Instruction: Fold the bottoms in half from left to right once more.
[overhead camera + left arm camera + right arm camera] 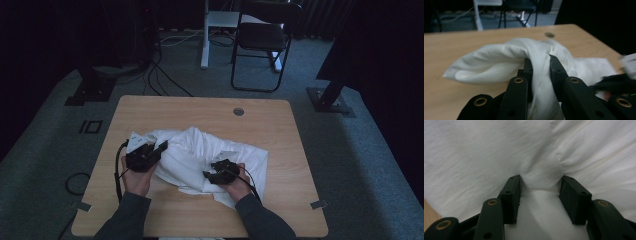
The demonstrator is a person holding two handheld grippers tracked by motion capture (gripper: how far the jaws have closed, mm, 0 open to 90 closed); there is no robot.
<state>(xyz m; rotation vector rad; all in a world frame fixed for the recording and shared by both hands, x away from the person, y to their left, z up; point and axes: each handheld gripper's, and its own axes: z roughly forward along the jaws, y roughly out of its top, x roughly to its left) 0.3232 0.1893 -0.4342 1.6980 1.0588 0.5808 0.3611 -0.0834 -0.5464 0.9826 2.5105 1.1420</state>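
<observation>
I see the big wooden worktop [280, 125] in the middle of the high view; a white cloth [200, 150] lies bunched on it, a bit below the middle, well away from the far edge and nearer the edge at the bottom of the frame. My left tongs [162, 147] sit at the left side of the cloth; in the left gripper view the left tongs [540, 66] are clamped on a fold of the cloth [499, 62] and hold it up off the wood. My right tongs [207, 175] rest on the lower right part of the cloth; in the right gripper view the right tongs [540, 187] stand apart, with a bump of cloth [541, 180] between them, not pinched yet.

I think the job now is to get a second hold; I should close the right tongs slowly on one fold, not a thick bunch, and keep the left hold firm. There is lots of bare wood at the top and right of the frame for spreading the cloth; the small round hole [238, 111] near the top edge is far off.
</observation>
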